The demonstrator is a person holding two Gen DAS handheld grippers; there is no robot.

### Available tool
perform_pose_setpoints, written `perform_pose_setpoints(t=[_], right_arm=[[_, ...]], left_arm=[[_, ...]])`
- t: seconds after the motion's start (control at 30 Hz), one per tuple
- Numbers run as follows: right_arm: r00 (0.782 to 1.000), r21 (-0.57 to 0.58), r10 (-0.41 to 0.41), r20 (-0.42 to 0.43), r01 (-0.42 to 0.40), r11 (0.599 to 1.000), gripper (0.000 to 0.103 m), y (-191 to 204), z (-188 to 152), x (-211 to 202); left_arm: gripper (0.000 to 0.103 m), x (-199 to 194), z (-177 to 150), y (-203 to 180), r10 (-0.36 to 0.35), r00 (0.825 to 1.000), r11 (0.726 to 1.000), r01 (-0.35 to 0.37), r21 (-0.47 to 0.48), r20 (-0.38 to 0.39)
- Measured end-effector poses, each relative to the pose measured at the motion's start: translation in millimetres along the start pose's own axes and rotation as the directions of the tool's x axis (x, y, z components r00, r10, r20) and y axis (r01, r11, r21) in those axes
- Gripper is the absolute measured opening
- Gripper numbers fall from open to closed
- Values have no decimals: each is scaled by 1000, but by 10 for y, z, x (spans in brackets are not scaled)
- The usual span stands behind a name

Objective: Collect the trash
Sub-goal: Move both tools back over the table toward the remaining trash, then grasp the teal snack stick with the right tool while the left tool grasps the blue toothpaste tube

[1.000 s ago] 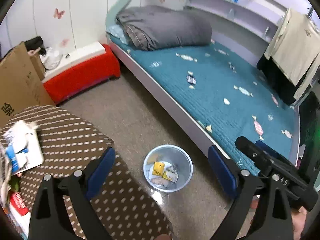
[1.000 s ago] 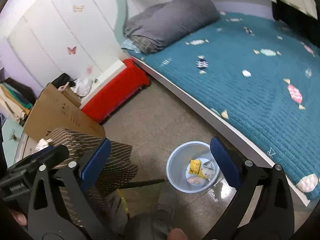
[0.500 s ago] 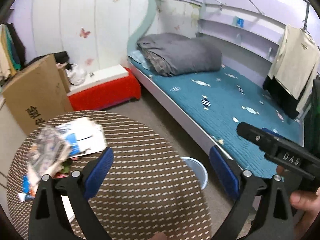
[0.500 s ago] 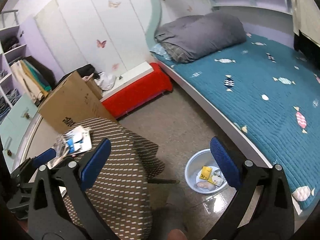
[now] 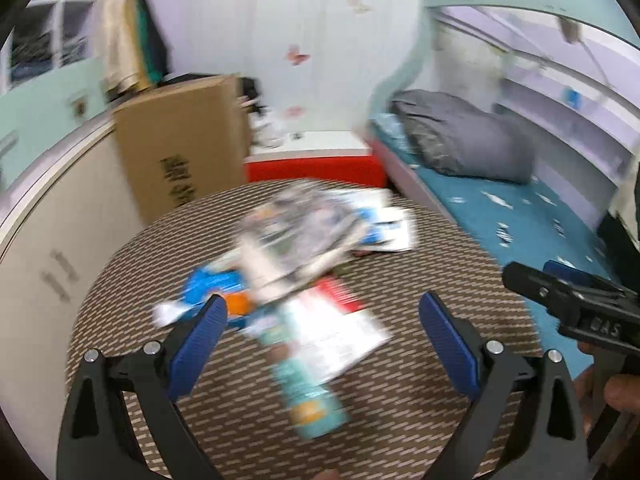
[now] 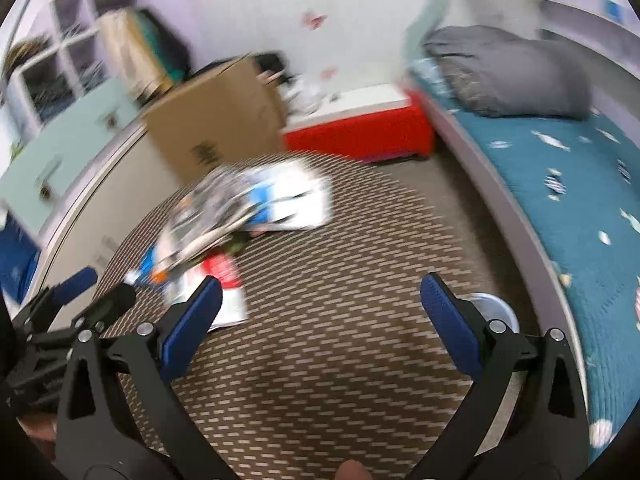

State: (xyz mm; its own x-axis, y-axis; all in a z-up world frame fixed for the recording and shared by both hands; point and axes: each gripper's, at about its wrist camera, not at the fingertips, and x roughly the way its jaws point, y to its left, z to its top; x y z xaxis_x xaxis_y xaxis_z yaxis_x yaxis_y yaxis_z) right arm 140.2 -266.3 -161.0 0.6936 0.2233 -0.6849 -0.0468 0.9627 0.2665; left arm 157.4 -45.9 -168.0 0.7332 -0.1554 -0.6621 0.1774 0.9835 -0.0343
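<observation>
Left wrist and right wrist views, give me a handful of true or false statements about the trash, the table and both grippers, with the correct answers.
1. Both the left gripper and the right gripper are open and hold nothing. True.
2. The trash pile lies on the round patterned table. True.
3. The right gripper is clamped on the teal tube. False: the tube lies on the table, with no fingers touching it.
4. The waste bin stands on the bed. False: only its rim shows, down on the floor between the table edge and the bed.
5. A cardboard box stands behind the table. True.
</observation>
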Motion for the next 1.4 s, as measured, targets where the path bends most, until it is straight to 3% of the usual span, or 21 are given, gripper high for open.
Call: perform_pose_setpoints(t=[0.2,0.27,0.33,0.5,0.57,0.6,0.63,0.83,0.93,1.0,1.17,1.2,1.27,1.33,1.4], right_arm=[[987,-164,127,-100,-143,976,96,856,-209,407],[981,-212,146,-126,-170,962,86,1129,-264,563],[978,-245,142,-153,-177,953,66,1328,-301,713],[970,-293,113,-215,-175,940,47,1551,-397,1030],[970,-317,71,-232,-145,937,39,1594,-454,1166],[980,-350,41,-196,-109,930,28,1625,-481,1177],[983,-366,19,-184,-86,926,24,1631,-495,1183],[969,-333,85,-231,-161,929,22,1477,-584,1014],[961,-274,136,-242,-202,940,22,1322,-616,865],[957,-236,162,-241,-220,946,22,1210,-624,749],[952,-183,212,-223,-254,950,22,1049,-590,541],[952,-174,217,-217,-257,951,22,1012,-573,507],[953,-163,222,-209,-257,952,22,939,-561,457],[955,-156,216,-201,-249,956,22,880,-553,422],[956,-139,219,-195,-248,959,22,818,-561,390]], left_arm=[[94,9,-326,847,116,991,986,-122,-113,-61],[94,22,-425,1081,145,986,978,-156,-138,-84],[94,17,-508,1238,156,983,974,-170,-149,-100],[94,34,-598,1455,167,979,971,-184,-155,-118],[94,60,-584,1442,163,980,973,-179,-148,-115],[94,76,-576,1436,159,981,975,-174,-141,-113],[94,110,-550,1418,154,982,977,-168,-132,-113],[94,361,-340,1227,118,989,993,-116,22,-86],[94,534,-268,1112,107,991,986,-96,135,-81],[94,657,-236,1019,99,992,970,-79,228,-78],[94,892,-262,854,52,994,902,-6,432,-96],[91,907,-251,856,31,994,897,20,441,-109],[71,923,-218,871,-40,984,895,113,432,-174],[39,904,-221,836,-74,973,885,166,434,-220],[21,870,-258,767,-97,962,876,205,437,-255]])
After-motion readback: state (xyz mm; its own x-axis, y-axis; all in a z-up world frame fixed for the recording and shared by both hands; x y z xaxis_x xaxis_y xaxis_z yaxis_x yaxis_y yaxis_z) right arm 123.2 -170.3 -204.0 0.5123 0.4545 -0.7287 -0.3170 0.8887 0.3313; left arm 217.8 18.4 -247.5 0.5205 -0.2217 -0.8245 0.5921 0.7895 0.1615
